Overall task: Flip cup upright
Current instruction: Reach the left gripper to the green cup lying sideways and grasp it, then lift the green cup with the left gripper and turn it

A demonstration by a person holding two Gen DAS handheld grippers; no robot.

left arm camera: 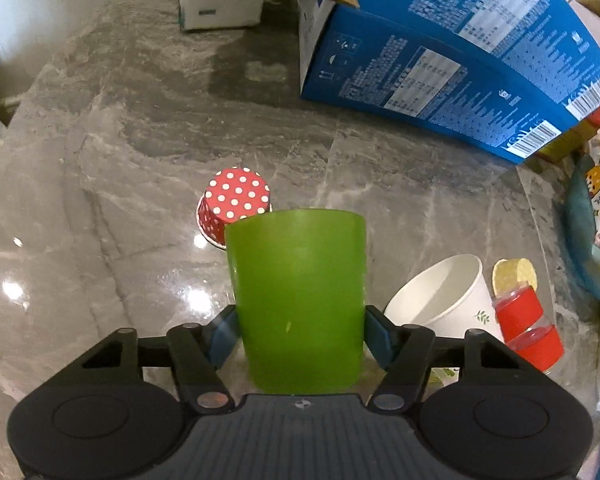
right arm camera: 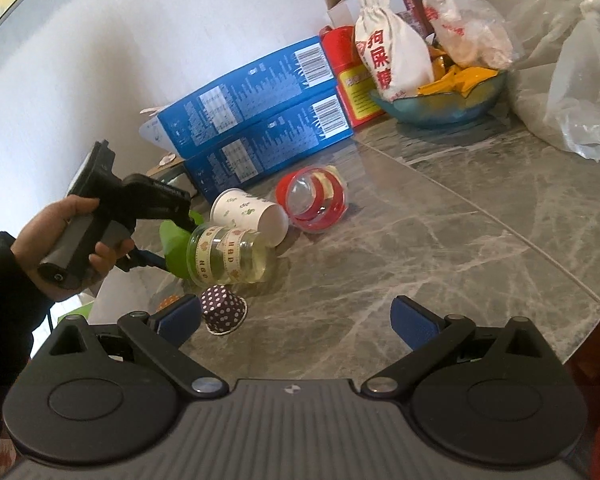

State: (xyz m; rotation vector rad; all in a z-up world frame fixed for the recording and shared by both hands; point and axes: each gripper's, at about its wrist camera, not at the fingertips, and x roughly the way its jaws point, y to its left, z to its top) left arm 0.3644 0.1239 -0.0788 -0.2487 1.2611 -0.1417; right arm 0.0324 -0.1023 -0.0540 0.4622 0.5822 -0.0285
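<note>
My left gripper (left arm camera: 298, 334) is shut on a green plastic cup (left arm camera: 298, 296), its blue pads pressed on both sides. The cup points away from the camera, over the grey marble table (left arm camera: 120, 140). In the right wrist view the green cup (right arm camera: 176, 240) shows partly behind a clear glass jar (right arm camera: 230, 256), held by the left gripper (right arm camera: 168, 240) close to the table. My right gripper (right arm camera: 296, 316) is open and empty above the table's near part.
A red polka-dot paper cup (left arm camera: 234, 206) stands upside down. A white paper cup (right arm camera: 250, 216) and a red-banded clear cup (right arm camera: 312, 200) lie on their sides. A purple dotted cup (right arm camera: 224, 314) sits near my right gripper. Blue boxes (right arm camera: 256, 120), a snack bowl (right arm camera: 440, 100) and plastic bags (right arm camera: 580, 92) stand behind.
</note>
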